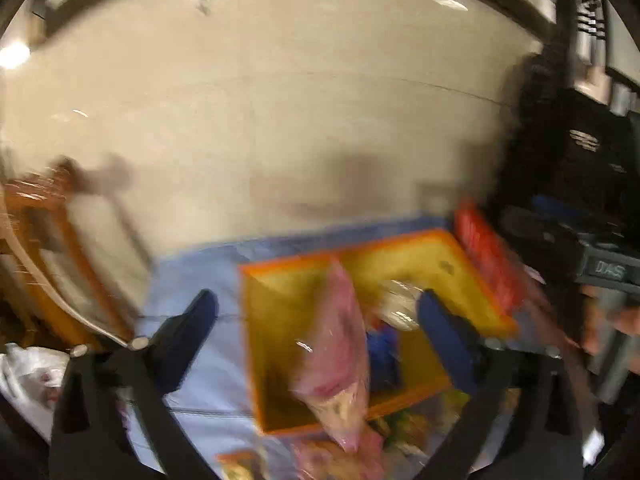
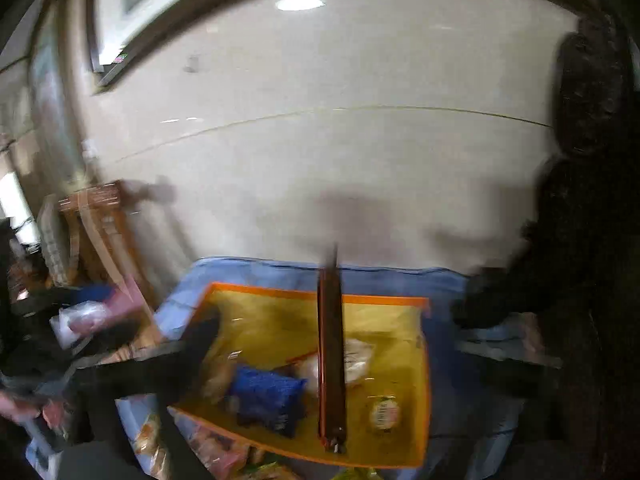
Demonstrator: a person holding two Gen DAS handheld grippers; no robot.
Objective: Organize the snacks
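Observation:
A yellow box with an orange rim [image 1: 280, 276] [image 2: 312, 294] stands on a blue cloth. In the left wrist view a pink snack bag [image 1: 340, 356] is seen between the wide-apart fingers of my left gripper [image 1: 316, 304], over the box; whether it is held is unclear. In the right wrist view a thin brown-red packet [image 2: 331, 352] stands edge-on over the box, in line with my right gripper [image 2: 332, 320], whose fingers [image 2: 200, 340] are blurred. Inside lie a blue packet [image 2: 268, 396], pale wrapped snacks [image 2: 356, 356] and a small round snack [image 2: 385, 412].
More snack packs [image 1: 400, 424] [image 2: 224, 452] lie at the box's near side. A red pack [image 1: 484, 260] sits at its right. A wooden stand [image 2: 100, 220] is at left by the beige wall. The blue cloth [image 1: 192, 276] covers the table.

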